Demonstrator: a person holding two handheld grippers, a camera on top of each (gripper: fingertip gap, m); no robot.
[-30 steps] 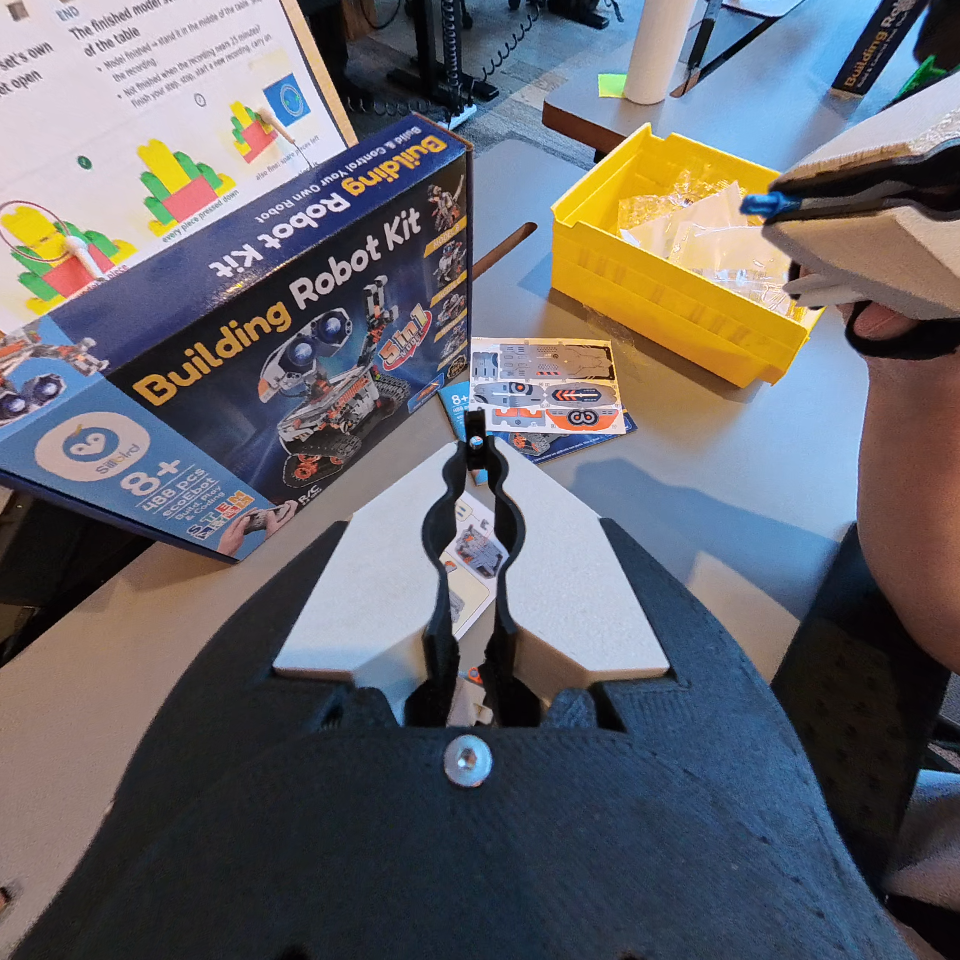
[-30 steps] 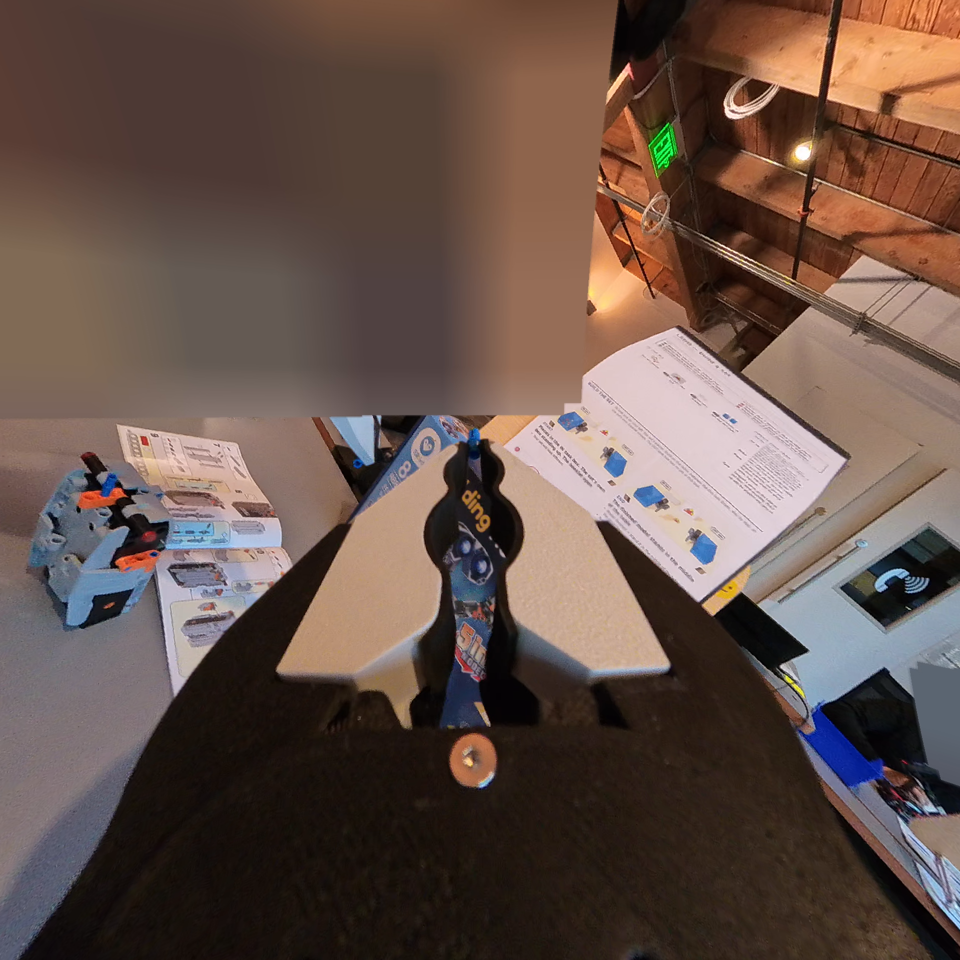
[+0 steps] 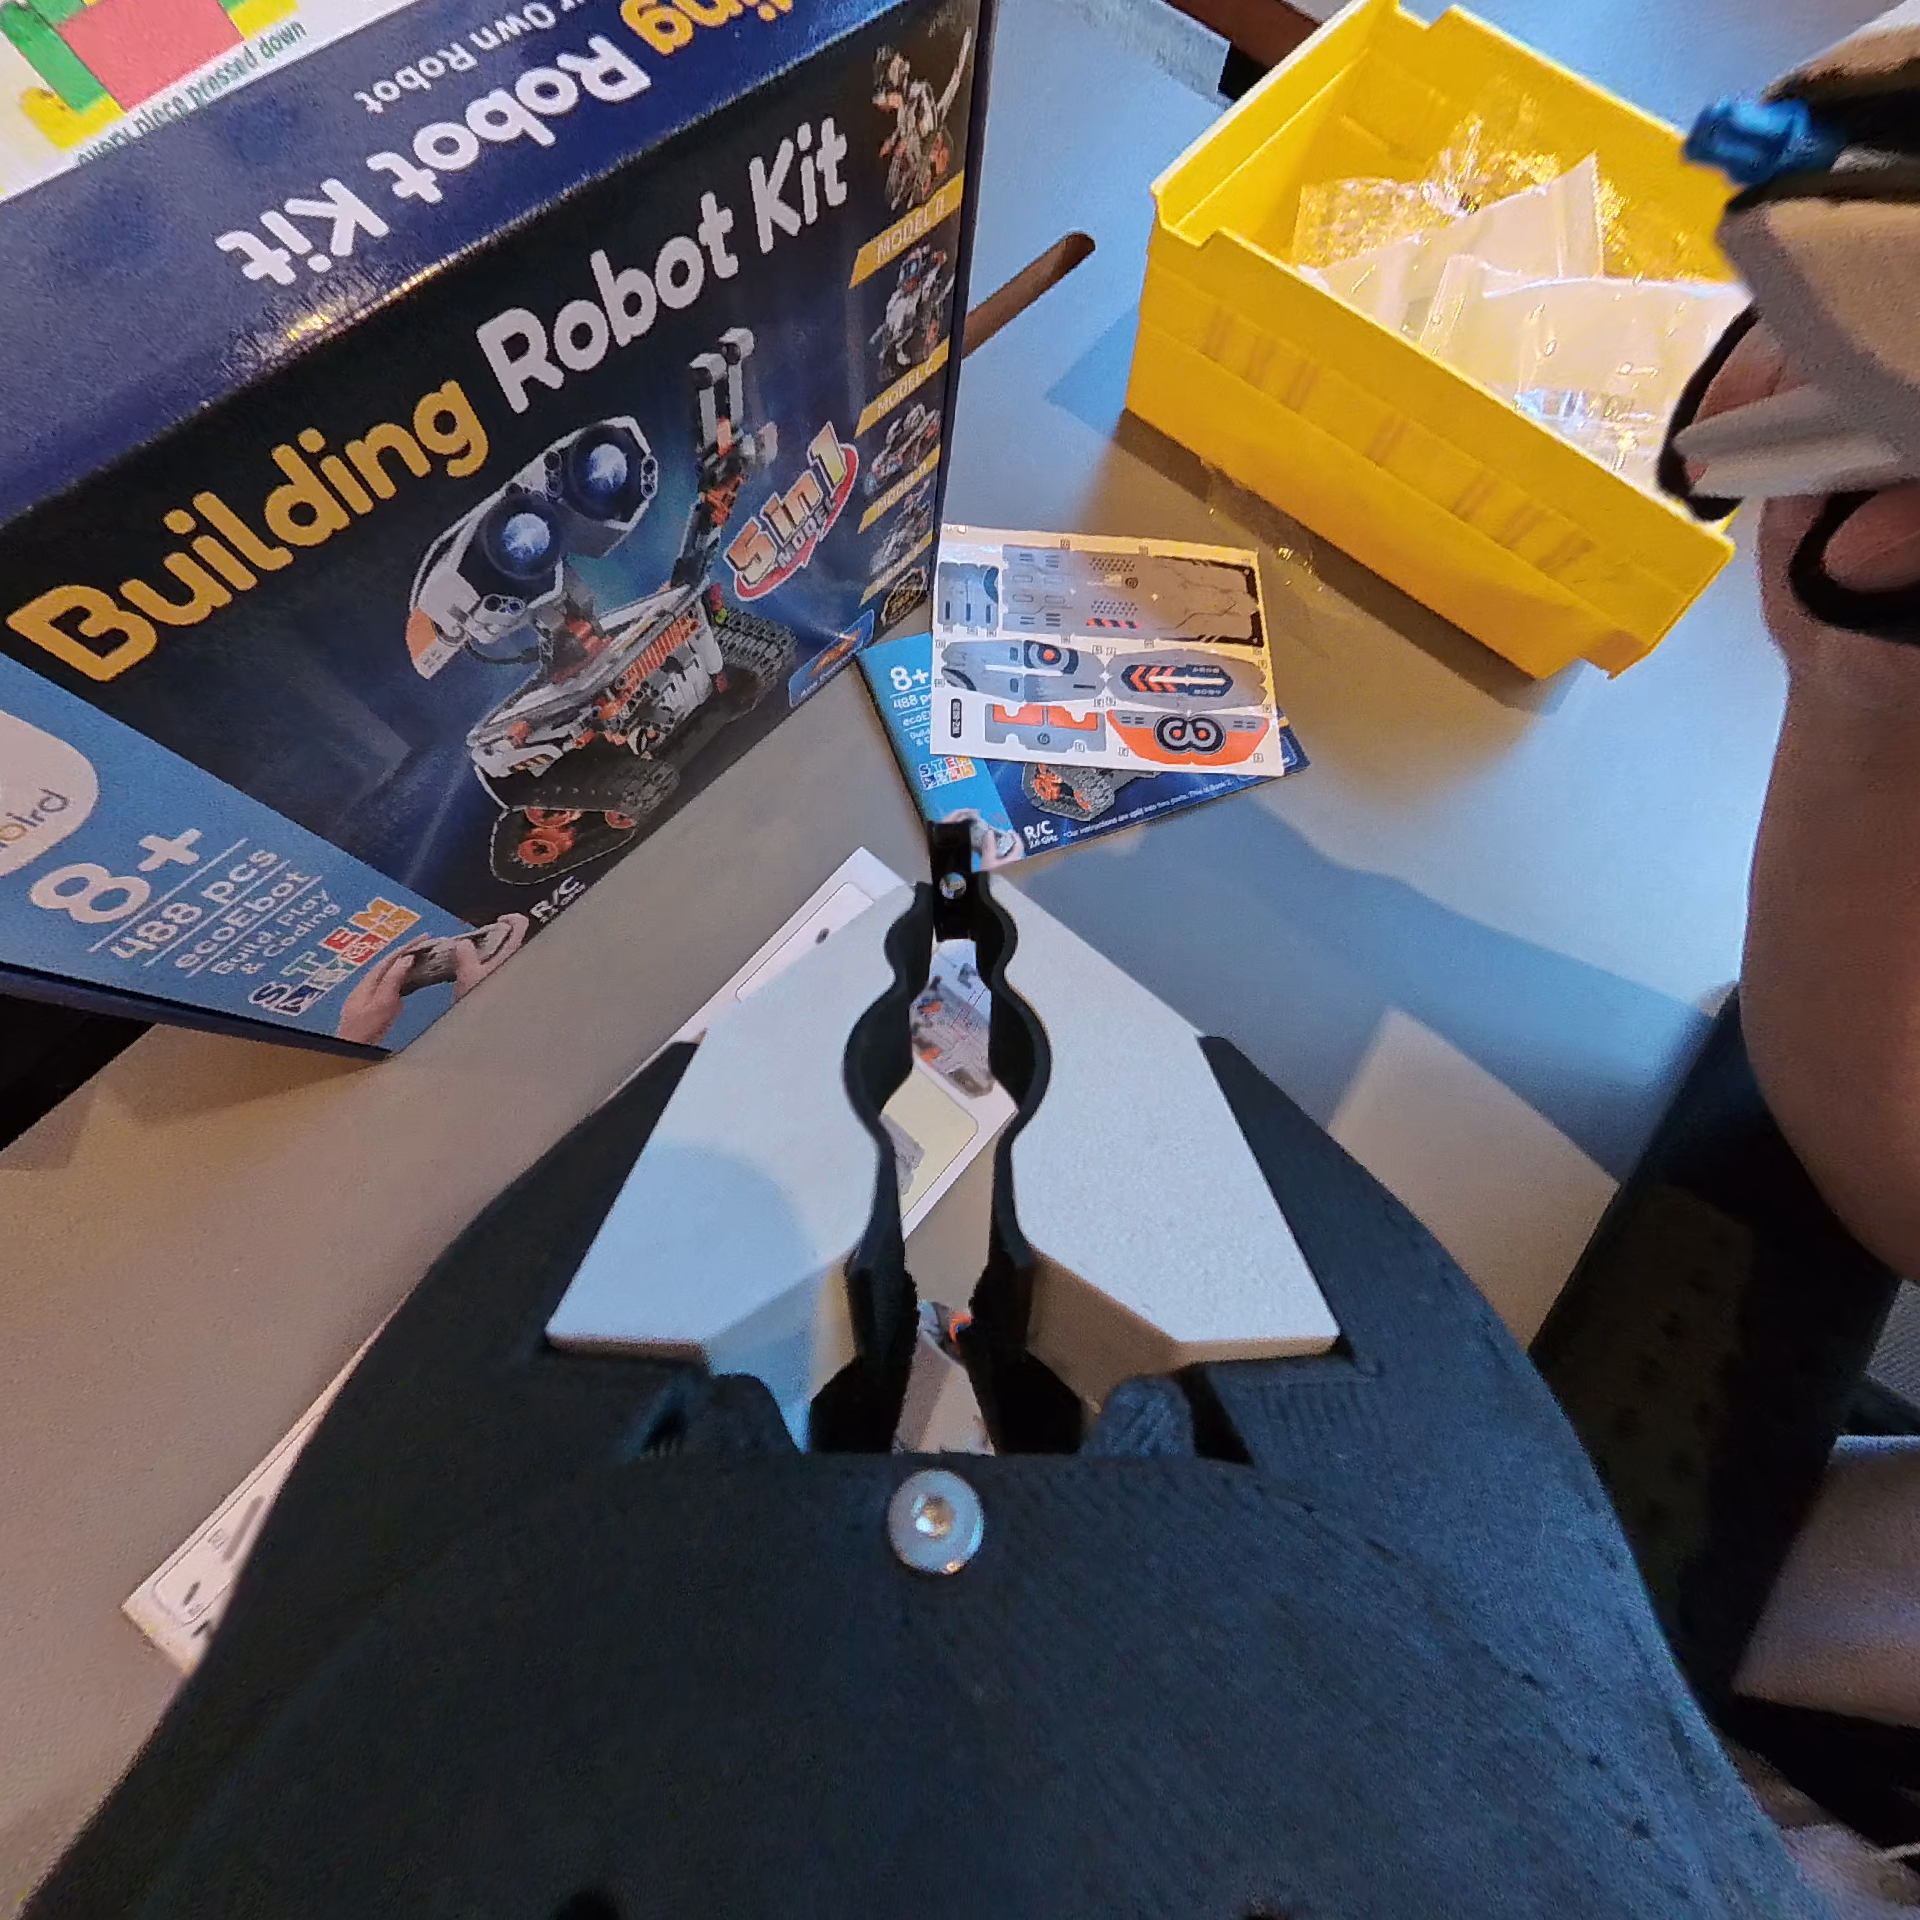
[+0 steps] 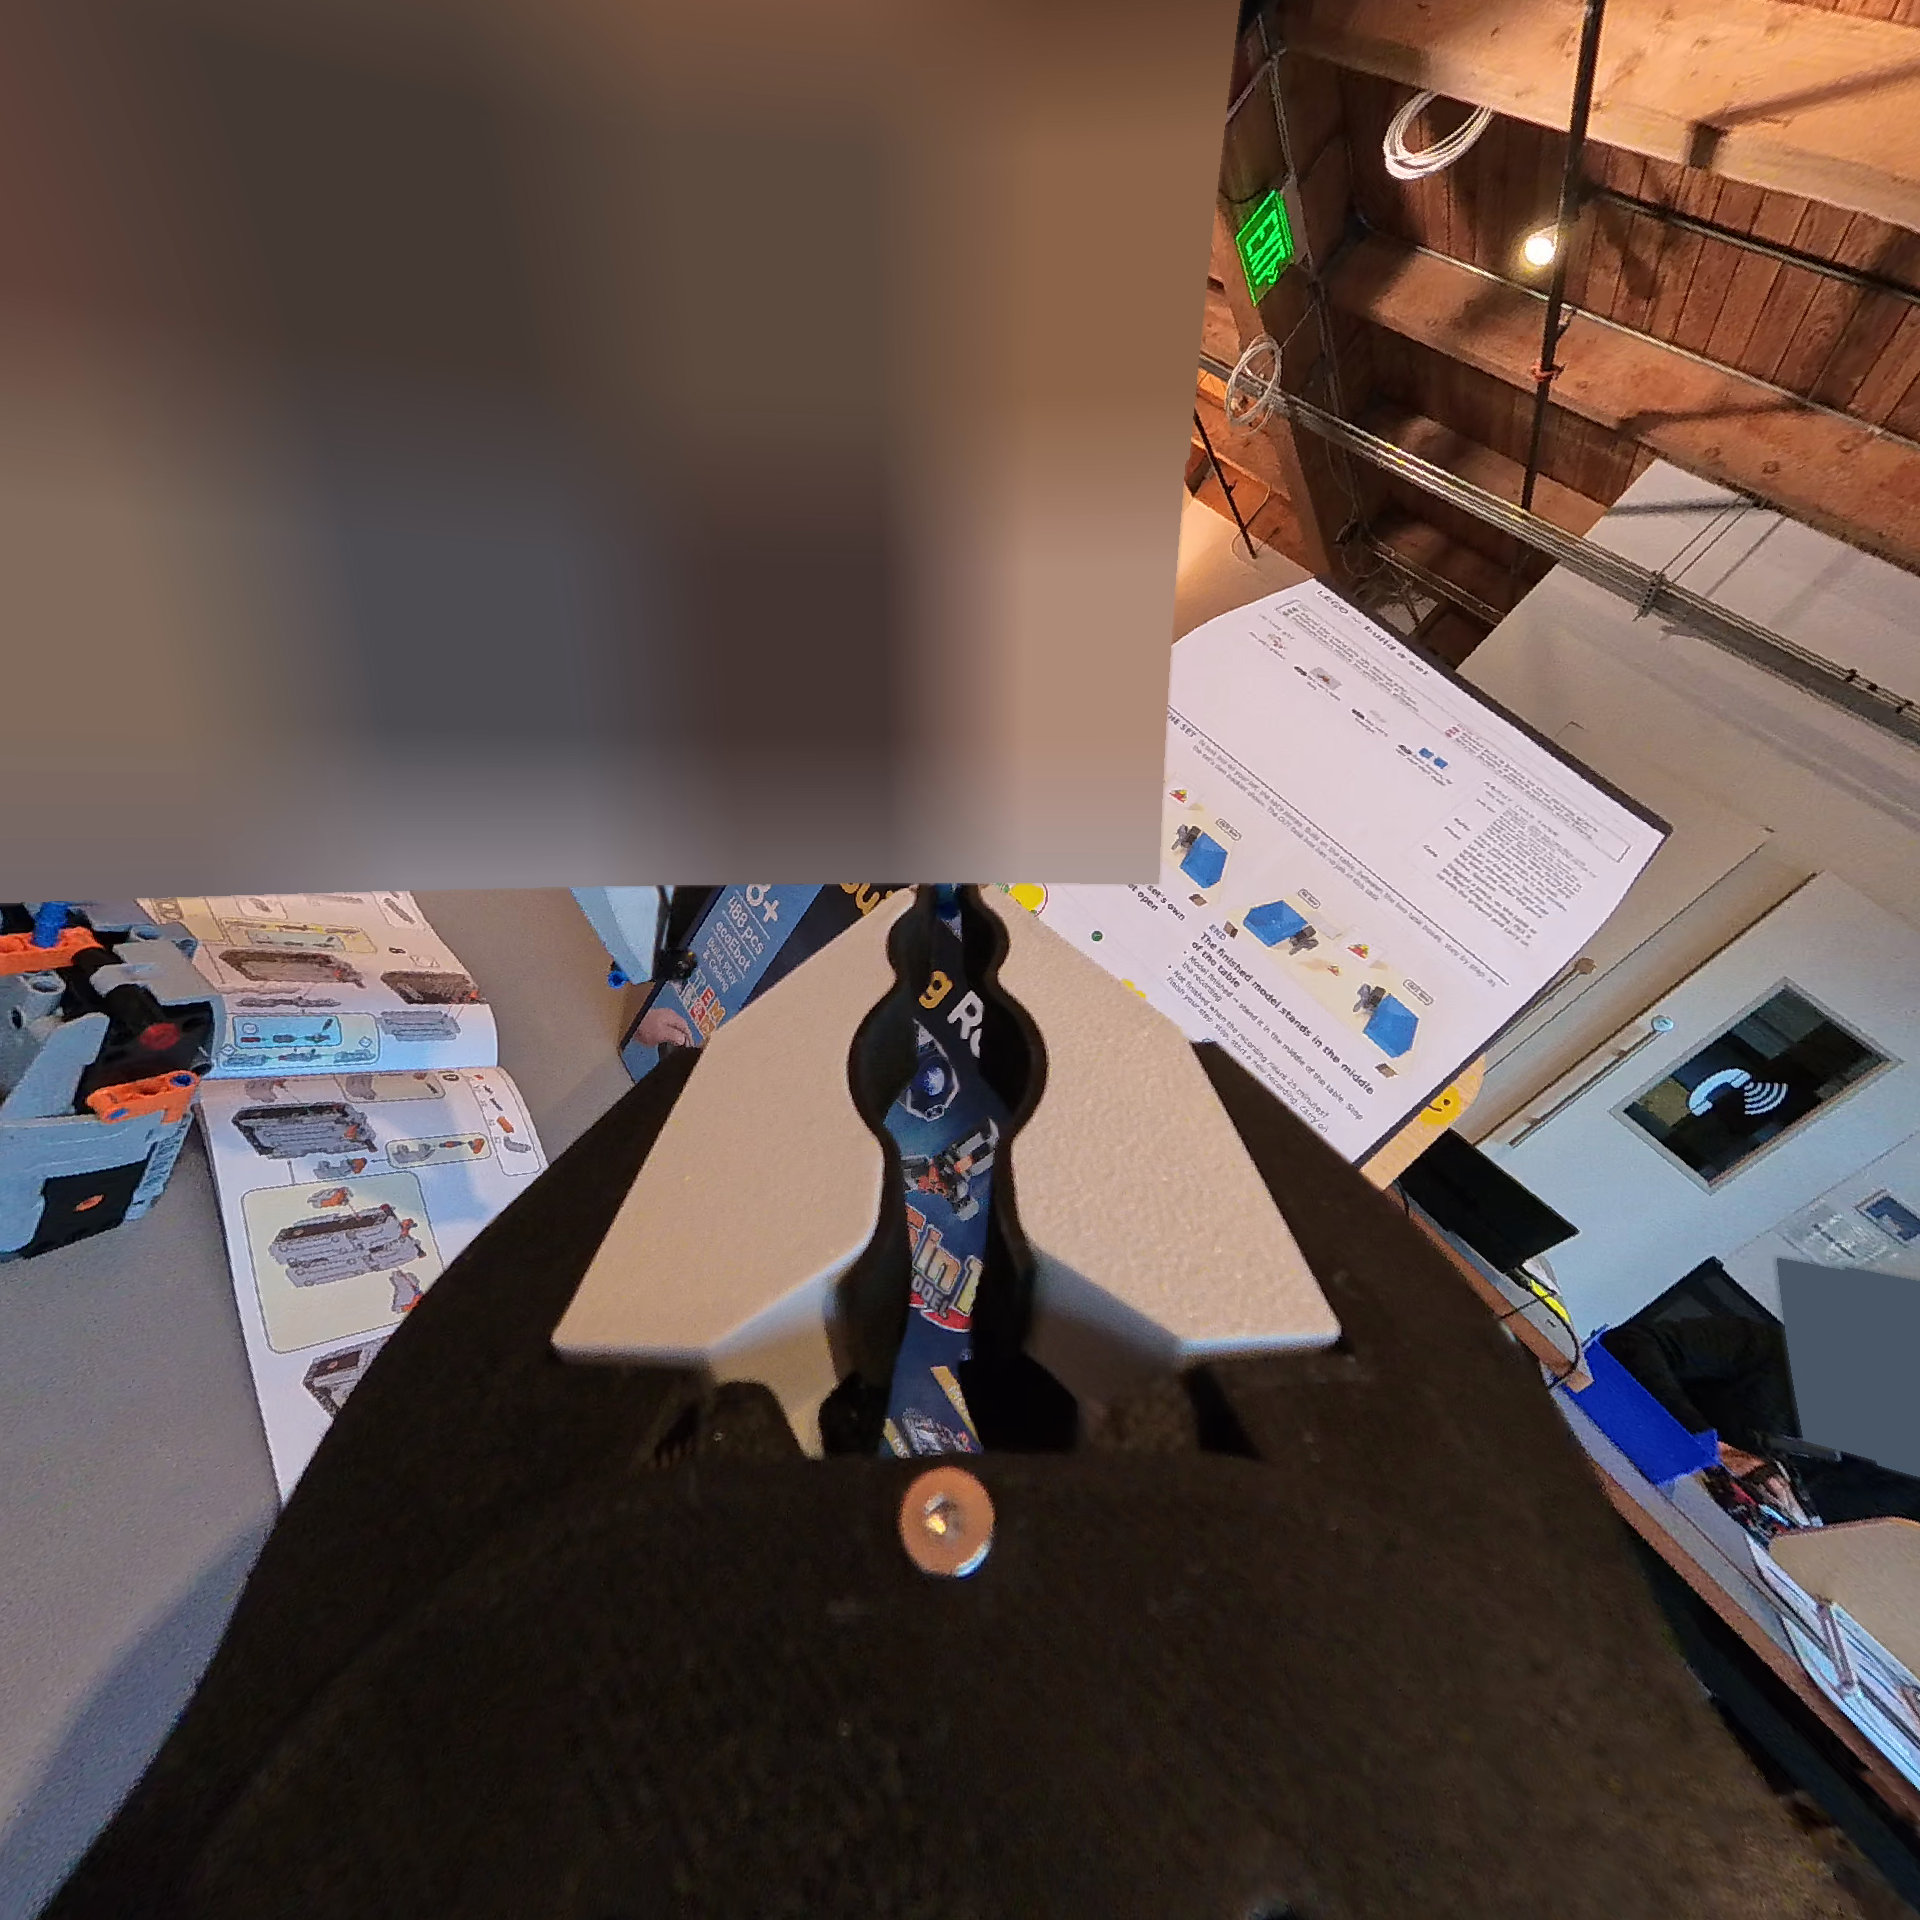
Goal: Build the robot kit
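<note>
My left gripper (image 3: 951, 906) is shut on a small black connector piece (image 3: 953, 871), held above the grey table (image 3: 1455, 831) in front of the blue kit box (image 3: 499, 436). My right gripper (image 4: 943, 906) is shut on a small blue pin (image 4: 943, 894). It also shows in the left wrist view (image 3: 1813, 156) at the top right, over the yellow bin (image 3: 1382, 436), with the blue pin (image 3: 1751, 135) sticking out of its tips. The two held pieces are apart. A part-built grey, black and orange model (image 4: 83, 1091) lies on the table at the left of the right wrist view.
An open instruction booklet (image 4: 353, 1101) lies beside the model. A sticker sheet (image 3: 1101, 644) lies on a leaflet between box and bin. The bin holds clear plastic bags (image 3: 1507, 239). A printed instruction board (image 4: 1382, 894) stands behind the box. A person's arm (image 3: 1839, 831) is at the right. The gap from one gripper's tips to the other's is roughly 12 cm.
My left gripper has moved forward and nearer the kit box and sticker sheet. In its view the right gripper with the blue pin has shifted up and right. Both stay shut.
</note>
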